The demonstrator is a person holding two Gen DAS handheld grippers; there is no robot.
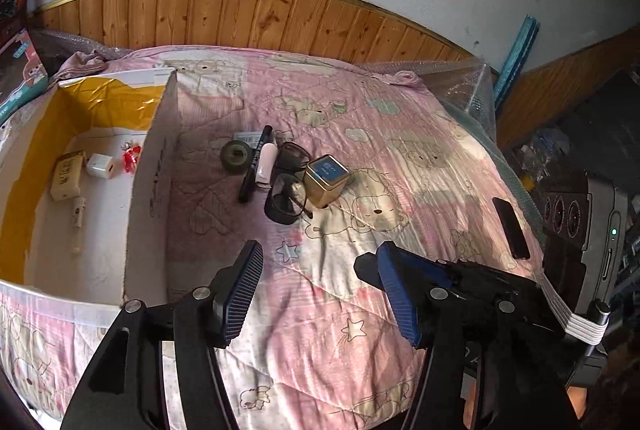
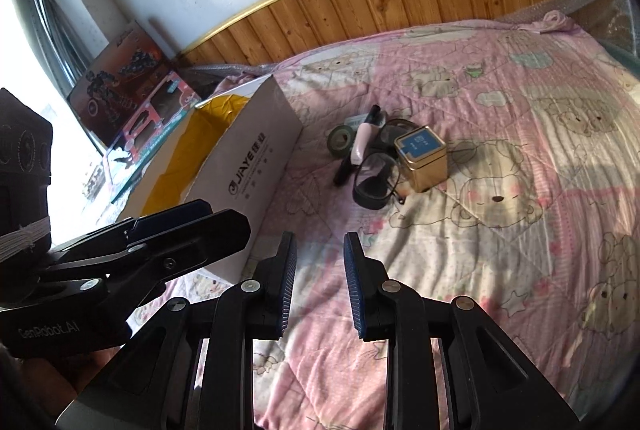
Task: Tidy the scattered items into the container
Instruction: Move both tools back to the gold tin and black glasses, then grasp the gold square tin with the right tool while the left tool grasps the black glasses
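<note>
A white cardboard box (image 1: 148,190) (image 2: 248,166) with a yellow lining lies open on the pink bedspread at the left. It holds a tan packet (image 1: 68,176), a white charger (image 1: 100,166), a red trinket (image 1: 130,156) and a small tube (image 1: 78,214). Right of the box, a cluster lies on the bed: dark tape roll (image 1: 237,154) (image 2: 340,140), black pen (image 1: 254,166) (image 2: 356,150), pink tube (image 1: 267,164) (image 2: 362,142), glasses (image 1: 288,182) (image 2: 376,178), gold tin with blue lid (image 1: 326,180) (image 2: 420,160). My left gripper (image 1: 320,250) is wide open and my right gripper (image 2: 319,242) narrowly open. Both are empty and short of the cluster.
A black phone (image 1: 512,228) lies near the bed's right edge. Toy boxes (image 2: 132,86) lean against the wall left of the cardboard box. Wood panelling (image 1: 260,14) backs the bed. The left gripper's body (image 2: 120,262) sits close beside my right gripper.
</note>
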